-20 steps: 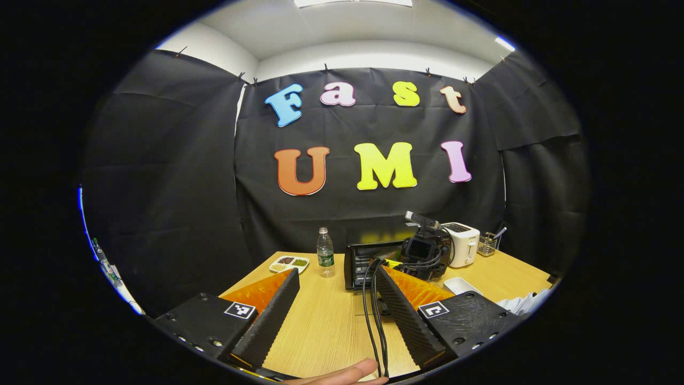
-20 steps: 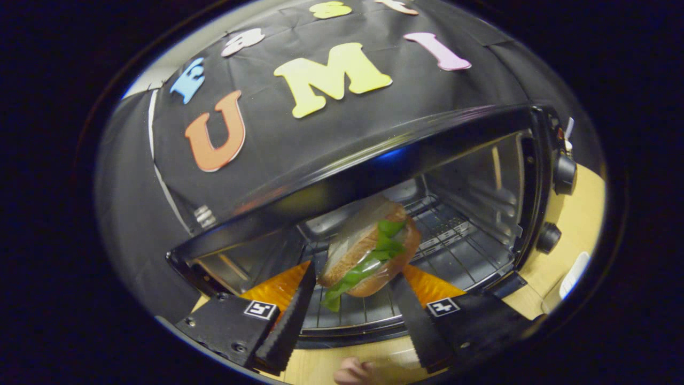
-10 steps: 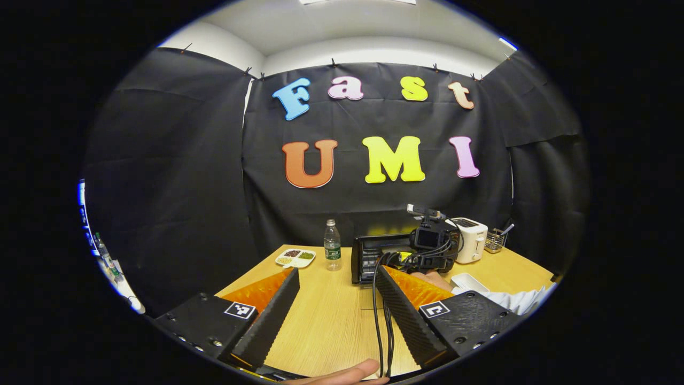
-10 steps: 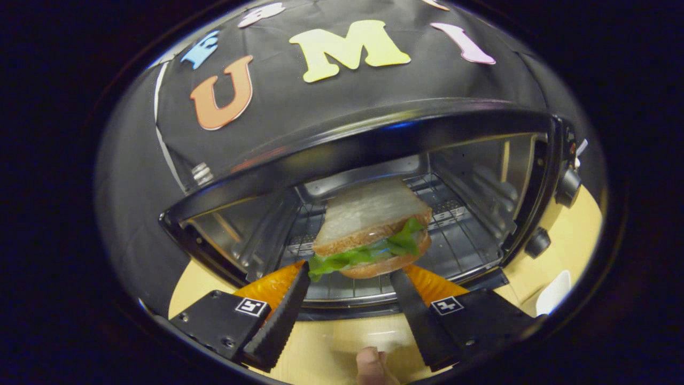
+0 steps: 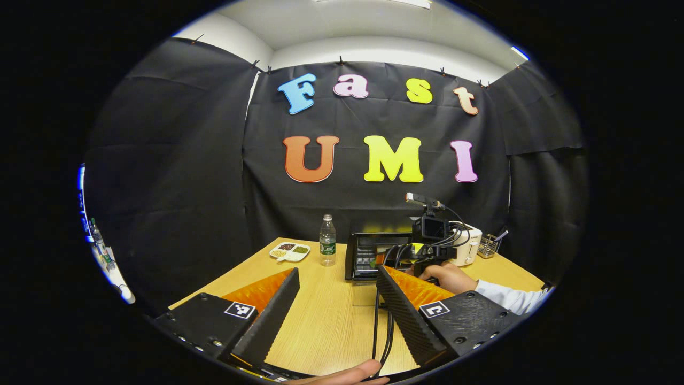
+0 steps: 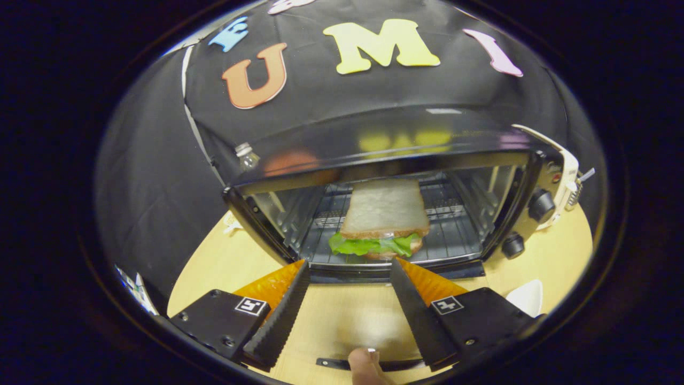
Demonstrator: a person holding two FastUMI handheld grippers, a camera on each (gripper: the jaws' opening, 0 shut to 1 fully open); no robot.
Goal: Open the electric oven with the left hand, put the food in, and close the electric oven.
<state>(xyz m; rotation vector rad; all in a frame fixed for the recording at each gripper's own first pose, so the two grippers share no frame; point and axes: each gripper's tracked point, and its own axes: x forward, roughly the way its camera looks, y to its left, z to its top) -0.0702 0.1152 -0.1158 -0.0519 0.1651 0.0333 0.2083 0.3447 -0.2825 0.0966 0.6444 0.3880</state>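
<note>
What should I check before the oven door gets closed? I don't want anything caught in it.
1. Sandwich lying on the rack, inside the oven: ok.
2. Right gripper open, holding nothing: ok.
3. Right gripper out of the oven mouth: ok.
4. Left gripper open, free to take the door: ok.
5. Left gripper close to the door: not ok, it is back over the table.
6. Door's handle in sight: cannot tell.

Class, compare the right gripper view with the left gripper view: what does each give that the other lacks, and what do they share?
Right gripper view: the sandwich lying on the rack inside the open oven, and the oven's knobs. Left gripper view: a hand and white sleeve in front of the oven, seen from farther back. Shared: the oven and the wooden table.
</note>
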